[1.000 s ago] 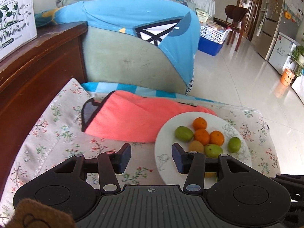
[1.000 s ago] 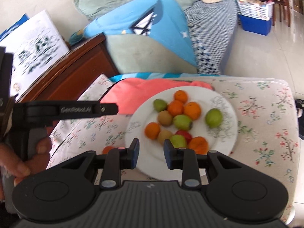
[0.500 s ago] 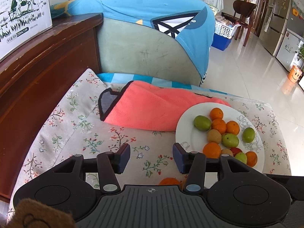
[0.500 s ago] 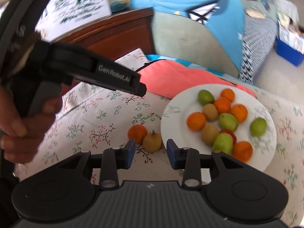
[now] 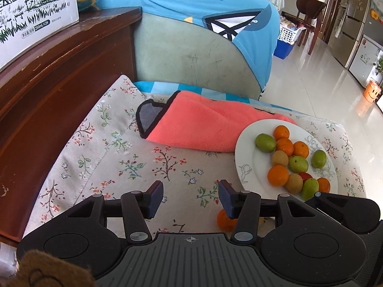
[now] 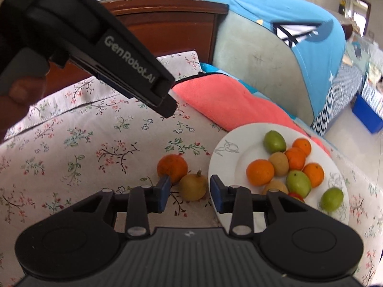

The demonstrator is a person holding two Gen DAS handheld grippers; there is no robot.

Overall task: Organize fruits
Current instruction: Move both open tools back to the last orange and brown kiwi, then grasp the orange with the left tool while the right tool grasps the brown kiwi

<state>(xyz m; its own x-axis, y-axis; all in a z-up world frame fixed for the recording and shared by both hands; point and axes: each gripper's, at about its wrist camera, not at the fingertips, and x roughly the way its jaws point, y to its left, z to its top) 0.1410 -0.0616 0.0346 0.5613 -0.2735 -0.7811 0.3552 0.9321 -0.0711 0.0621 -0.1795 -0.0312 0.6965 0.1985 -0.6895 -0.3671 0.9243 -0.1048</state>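
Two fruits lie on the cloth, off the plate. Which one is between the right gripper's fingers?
The yellow-brown fruit. It lies between the open fingers of the right gripper; the orange sits beyond the left finger.

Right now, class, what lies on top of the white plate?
On the plate lie oranges, green fruits and brownish fruits. A red fruit is mostly covered by them.
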